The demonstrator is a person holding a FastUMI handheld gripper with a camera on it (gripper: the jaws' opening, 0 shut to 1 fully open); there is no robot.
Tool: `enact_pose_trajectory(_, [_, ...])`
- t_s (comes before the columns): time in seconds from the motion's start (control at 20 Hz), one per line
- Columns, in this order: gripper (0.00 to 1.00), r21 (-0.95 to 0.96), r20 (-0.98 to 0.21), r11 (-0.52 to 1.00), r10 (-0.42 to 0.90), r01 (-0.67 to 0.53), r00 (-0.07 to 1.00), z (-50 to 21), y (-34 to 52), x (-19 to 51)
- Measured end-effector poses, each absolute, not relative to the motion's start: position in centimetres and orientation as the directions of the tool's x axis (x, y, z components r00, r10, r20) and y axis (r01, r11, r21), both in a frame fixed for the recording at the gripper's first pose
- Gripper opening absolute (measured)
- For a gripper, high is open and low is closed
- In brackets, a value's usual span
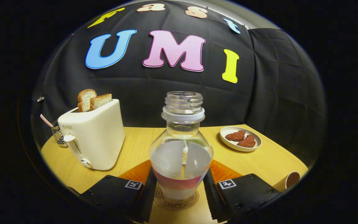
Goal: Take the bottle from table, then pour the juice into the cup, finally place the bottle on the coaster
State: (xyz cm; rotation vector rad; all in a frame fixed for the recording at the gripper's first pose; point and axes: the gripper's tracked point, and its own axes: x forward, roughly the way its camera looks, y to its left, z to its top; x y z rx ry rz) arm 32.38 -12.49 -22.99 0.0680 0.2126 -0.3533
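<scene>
A clear plastic bottle (182,149) with no cap stands upright between my fingers. It has a pink band low on its body and pale liquid at the bottom. It rests on a round cork coaster (175,200) on the wooden table (275,161). My gripper (180,171) is shut on the bottle's lower body, with the left finger (148,189) and right finger (211,189) against its two sides. A tan paper cup (287,181) sits to the right of the right finger, near the table's edge.
A white toaster (93,137) with two bread slices (92,100) stands left of the bottle. Behind it is a small wire holder (57,135) with a striped straw. A white plate (240,138) with two reddish pieces lies beyond the right finger.
</scene>
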Motion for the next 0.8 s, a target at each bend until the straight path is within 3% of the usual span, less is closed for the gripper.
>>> enact_pose_trajectory(0.65, [0.76,0.054,-0.273,0.928,-0.342,0.369,0.899,-24.8,-12.7,31.9])
enact_pose_trajectory(0.75, [0.78,0.078,-0.342,0.920,-0.336,0.383,0.878,-26.4,-12.7,31.0])
enact_pose_trajectory(0.8, [0.84,0.086,-0.347,0.917,-0.340,0.391,0.874,-26.5,-12.8,30.8])
